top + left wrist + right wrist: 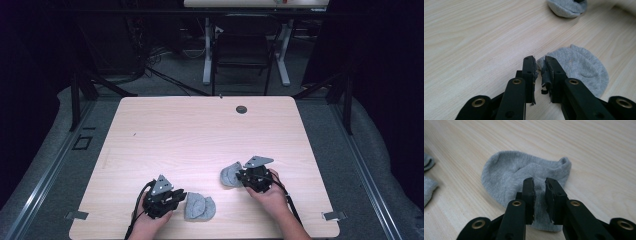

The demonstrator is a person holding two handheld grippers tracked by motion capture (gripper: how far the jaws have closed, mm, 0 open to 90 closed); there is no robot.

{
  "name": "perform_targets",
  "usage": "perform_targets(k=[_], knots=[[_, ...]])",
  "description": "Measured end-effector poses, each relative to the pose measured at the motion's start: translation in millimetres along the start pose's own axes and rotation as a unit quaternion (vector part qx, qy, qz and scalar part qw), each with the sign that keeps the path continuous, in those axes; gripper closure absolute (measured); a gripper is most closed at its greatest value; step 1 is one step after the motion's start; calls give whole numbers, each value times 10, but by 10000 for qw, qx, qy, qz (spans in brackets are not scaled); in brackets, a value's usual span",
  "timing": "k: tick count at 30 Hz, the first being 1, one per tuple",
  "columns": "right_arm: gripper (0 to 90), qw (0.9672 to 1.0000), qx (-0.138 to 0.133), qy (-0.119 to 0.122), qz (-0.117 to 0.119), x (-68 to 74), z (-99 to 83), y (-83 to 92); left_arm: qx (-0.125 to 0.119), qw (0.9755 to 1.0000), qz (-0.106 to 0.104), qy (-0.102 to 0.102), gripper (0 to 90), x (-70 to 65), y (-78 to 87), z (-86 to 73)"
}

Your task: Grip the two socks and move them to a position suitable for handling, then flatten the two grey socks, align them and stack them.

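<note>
Two small grey ankle socks lie on the light wooden table (200, 135). One sock (201, 208) (581, 67) rests near the front edge, just right of my left gripper (181, 196) (539, 60). Its jaws stand a narrow gap apart, with the sock's edge just beyond the right jaw's tip and nothing pinched. The other sock (229, 175) (511, 172) lies flat at mid-right. My right gripper (243, 176) (539, 181) hovers over its near part, and grey fabric shows through the small gap between the jaws. Each gripper view also catches the far sock (567, 7) (427, 185).
A round cable hole (241, 109) sits near the table's far edge. Behind the table stand a dark chair (245, 50) and a white-legged desk (207, 55). The person's hands come in at the front edge.
</note>
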State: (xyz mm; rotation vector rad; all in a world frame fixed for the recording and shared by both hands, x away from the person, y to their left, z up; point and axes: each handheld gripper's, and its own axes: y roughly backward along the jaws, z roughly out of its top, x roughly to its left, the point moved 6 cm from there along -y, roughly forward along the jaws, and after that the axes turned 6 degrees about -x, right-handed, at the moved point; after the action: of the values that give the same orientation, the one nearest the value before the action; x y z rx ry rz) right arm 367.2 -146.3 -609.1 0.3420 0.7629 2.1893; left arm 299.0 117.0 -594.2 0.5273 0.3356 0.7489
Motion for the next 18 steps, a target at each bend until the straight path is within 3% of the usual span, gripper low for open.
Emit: perform_targets(k=[9, 18], knots=[[782, 9998, 182, 9, 61, 161, 11, -111, -55, 9999, 60, 76, 786, 79, 45, 11], [784, 9998, 176, -78, 107, 436, 143, -288, -53, 10000, 45, 65, 786, 61, 34, 6]])
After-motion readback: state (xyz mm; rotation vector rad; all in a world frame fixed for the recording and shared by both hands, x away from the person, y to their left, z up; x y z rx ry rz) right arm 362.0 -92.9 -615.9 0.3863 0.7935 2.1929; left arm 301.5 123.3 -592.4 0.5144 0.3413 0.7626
